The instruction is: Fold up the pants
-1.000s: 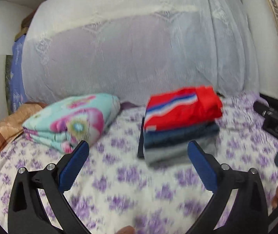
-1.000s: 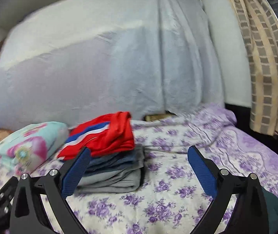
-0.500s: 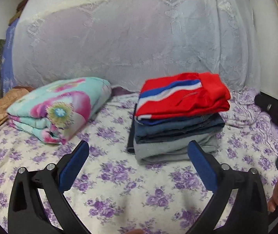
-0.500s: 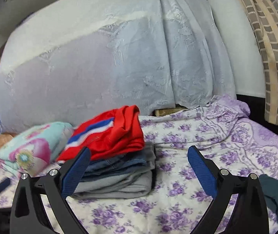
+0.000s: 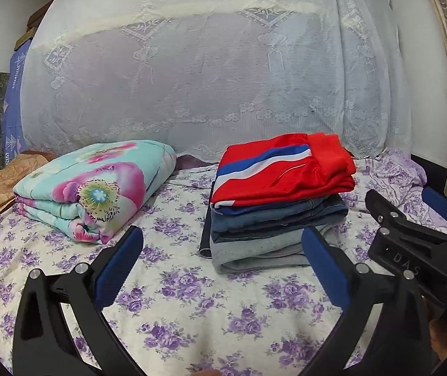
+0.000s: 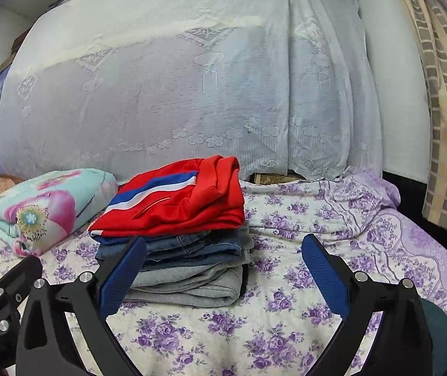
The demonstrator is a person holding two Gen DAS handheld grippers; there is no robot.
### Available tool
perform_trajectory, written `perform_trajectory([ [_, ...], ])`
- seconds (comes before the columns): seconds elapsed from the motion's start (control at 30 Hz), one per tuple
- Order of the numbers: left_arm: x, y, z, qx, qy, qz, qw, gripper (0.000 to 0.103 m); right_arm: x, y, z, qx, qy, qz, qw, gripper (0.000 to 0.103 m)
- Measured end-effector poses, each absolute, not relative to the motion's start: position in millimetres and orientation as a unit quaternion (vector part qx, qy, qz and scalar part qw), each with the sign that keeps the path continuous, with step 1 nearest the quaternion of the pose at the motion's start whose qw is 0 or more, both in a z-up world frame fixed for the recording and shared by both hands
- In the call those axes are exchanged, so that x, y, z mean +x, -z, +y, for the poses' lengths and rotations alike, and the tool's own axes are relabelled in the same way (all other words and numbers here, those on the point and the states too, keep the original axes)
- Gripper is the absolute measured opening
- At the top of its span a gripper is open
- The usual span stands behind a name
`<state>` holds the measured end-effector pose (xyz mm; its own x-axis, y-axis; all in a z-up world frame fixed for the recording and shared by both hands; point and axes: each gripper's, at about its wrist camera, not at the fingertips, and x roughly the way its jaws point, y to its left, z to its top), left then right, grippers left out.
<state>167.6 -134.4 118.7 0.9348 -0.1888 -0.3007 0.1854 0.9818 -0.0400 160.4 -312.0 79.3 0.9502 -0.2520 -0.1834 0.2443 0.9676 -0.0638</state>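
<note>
A stack of folded pants sits on the bed: red pants with blue and white stripes [image 5: 283,169] on top, blue jeans [image 5: 273,216] under them, grey pants [image 5: 255,249] at the bottom. The stack also shows in the right wrist view, red pants [image 6: 173,206] on top. My left gripper [image 5: 222,257] is open and empty, held in front of the stack. My right gripper [image 6: 223,264] is open and empty, also short of the stack; it shows at the right edge of the left wrist view [image 5: 408,210].
A folded floral quilt [image 5: 95,188] lies left of the stack. The bed has a purple-flowered sheet [image 5: 192,297]. A lace-covered headboard [image 5: 207,78] stands behind. A checked curtain [image 6: 443,125] hangs at the right. A dark teal cloth [image 6: 439,335] lies at lower right.
Both grippers have moved closer to the stack and steadied; the stack now looks larger and sharper. The right gripper has come further into the left wrist view. Both stay open.
</note>
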Motion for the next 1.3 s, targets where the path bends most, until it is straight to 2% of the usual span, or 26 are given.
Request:
perform_trajectory([
  [1.3,166.9,-115.9,-140.9,-0.002,0.117,0.166,0.979,0.098,161.3,-78.3,-310.9,-0.006,0.114,0.105,0.988,0.1],
])
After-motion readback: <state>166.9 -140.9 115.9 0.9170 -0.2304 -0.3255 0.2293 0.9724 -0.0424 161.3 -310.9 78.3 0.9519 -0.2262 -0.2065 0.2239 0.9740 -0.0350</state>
